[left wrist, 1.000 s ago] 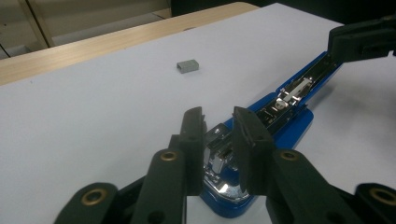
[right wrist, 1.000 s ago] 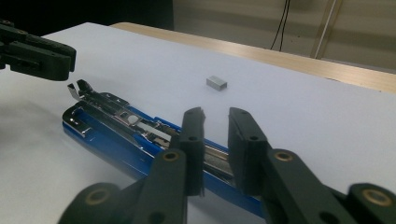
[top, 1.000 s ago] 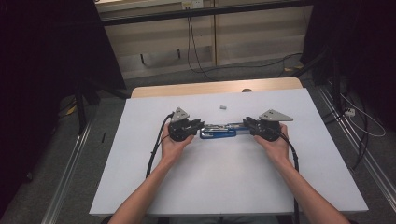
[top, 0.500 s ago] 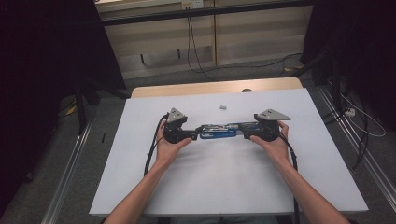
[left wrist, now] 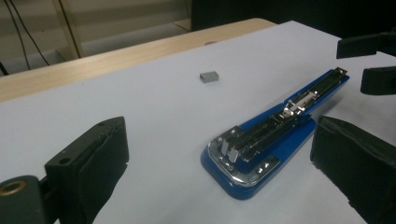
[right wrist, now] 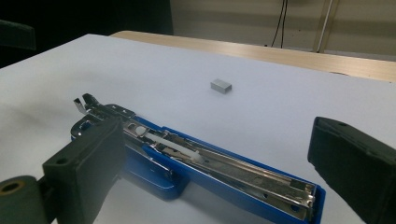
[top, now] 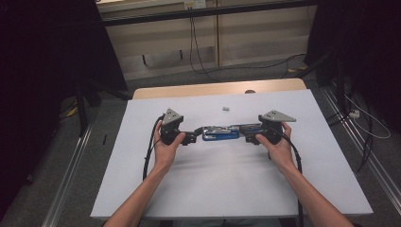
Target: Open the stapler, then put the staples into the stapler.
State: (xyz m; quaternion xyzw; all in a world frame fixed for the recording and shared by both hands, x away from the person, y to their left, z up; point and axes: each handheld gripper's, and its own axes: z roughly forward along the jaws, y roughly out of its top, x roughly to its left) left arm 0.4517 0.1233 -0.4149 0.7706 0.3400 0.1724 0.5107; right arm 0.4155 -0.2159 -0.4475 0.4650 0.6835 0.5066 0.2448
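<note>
A blue stapler [top: 221, 133] is lying opened out flat on a white desk [top: 227, 189], stretched left to right about midway across it. Its metal staple channel is facing up, and the chrome end is pointing towards the left.

A person's two forearms are reaching in from the near edge. The left hand-held gripper [top: 193, 137] is sitting just beside the stapler's left end, and the right hand-held gripper [top: 248, 137] is sitting at its right end. The jaws of both have just been opening and are now standing wide apart, pressing on nothing. In the left gripper view the stapler [left wrist: 271, 135] is lying between and beyond the black pads [left wrist: 91, 163], apart from them. In the right gripper view the stapler [right wrist: 201, 163] is running across between the jaws, with one pad [right wrist: 88, 163] in front of its hinged part; whether that pad is touching it cannot be told.

A small grey block of staples [top: 226, 109] is lying on the desk farther off, well apart from the stapler, with nothing standing between them.

A strip of pale wood [top: 217, 89] is showing along the desk's far edge. Beyond it, cables [top: 198, 52] are hanging down a light wall panel onto a grey floor. Dark curtains are flanking both sides of the room.
</note>
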